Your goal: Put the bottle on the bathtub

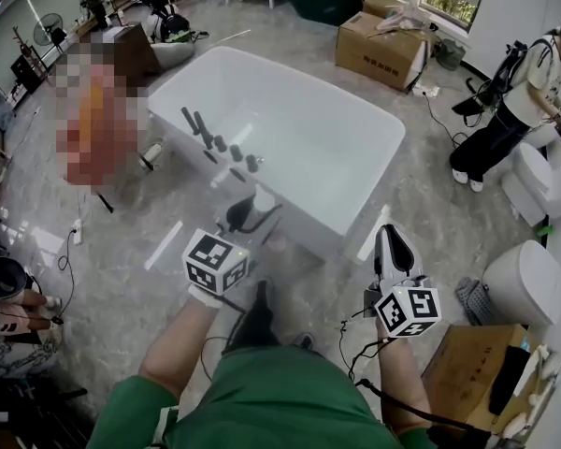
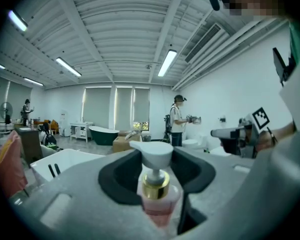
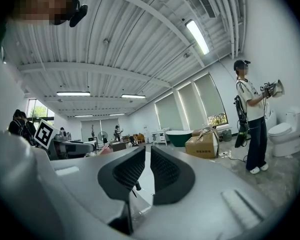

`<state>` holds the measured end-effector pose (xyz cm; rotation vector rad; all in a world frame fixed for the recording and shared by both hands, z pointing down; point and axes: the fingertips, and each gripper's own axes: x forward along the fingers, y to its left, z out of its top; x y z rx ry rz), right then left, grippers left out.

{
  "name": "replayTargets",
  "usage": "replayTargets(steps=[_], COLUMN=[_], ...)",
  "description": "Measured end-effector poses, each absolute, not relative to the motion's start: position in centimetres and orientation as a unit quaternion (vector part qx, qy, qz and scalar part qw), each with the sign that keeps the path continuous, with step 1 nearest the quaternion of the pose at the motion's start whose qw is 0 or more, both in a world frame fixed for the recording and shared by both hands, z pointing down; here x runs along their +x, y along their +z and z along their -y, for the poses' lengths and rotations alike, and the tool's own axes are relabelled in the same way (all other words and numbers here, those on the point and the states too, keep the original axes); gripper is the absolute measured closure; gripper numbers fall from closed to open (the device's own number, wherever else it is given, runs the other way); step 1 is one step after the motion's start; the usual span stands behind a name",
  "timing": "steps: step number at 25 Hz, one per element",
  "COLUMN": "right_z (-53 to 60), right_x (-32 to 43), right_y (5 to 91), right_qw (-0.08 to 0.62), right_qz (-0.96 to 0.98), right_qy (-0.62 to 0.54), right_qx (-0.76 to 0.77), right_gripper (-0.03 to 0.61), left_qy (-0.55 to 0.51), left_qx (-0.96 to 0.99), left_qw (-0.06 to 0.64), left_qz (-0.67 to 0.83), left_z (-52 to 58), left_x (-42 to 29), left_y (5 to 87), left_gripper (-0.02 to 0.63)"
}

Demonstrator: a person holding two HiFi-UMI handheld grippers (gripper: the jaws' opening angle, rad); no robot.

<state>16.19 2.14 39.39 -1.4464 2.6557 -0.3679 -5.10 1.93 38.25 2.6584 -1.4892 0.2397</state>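
The white bathtub [image 1: 309,148] fills the middle of the concrete floor [image 1: 122,251], standing at an angle to the person in the green top who faces it. Beyond its far corner sits a cardboard box [image 1: 379,47], and a white toilet [image 1: 525,283] stands off to the right.

The left hand-held gripper [image 1: 252,215] reaches toward the tub's near side, its dark pads pinching a bottle [image 2: 157,184] that stands upright between them. It is clear with pink liquid inside, a gold collar and a white pump head. The bottle is carried in the air just at the tub's near wall, not resting on the rim.

The right hand-held gripper [image 1: 395,251] hangs further back over the floor, short of the tub's near corner. Its jaws are pressed together with nothing between them.

Smallest of all, a row of black tap fittings [image 1: 215,140] stands on the tub's left rim, just beyond the bottle.
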Motion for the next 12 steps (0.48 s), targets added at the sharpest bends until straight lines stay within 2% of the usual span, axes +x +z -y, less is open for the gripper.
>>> replayTargets(steps=[12], right_z=[7.1], right_x=[12.9], right_y=[41.4], right_qw=[0.018], right_qz=[-0.826], right_qy=[-0.13], right_qx=[-0.547], right_gripper=[0.546], left_qy=[0.113], left_qx=[0.913], left_qw=[0.037], left_qz=[0.389], left_z=[10.7], left_x=[-6.4], left_y=[43.5], left_gripper=[0.44])
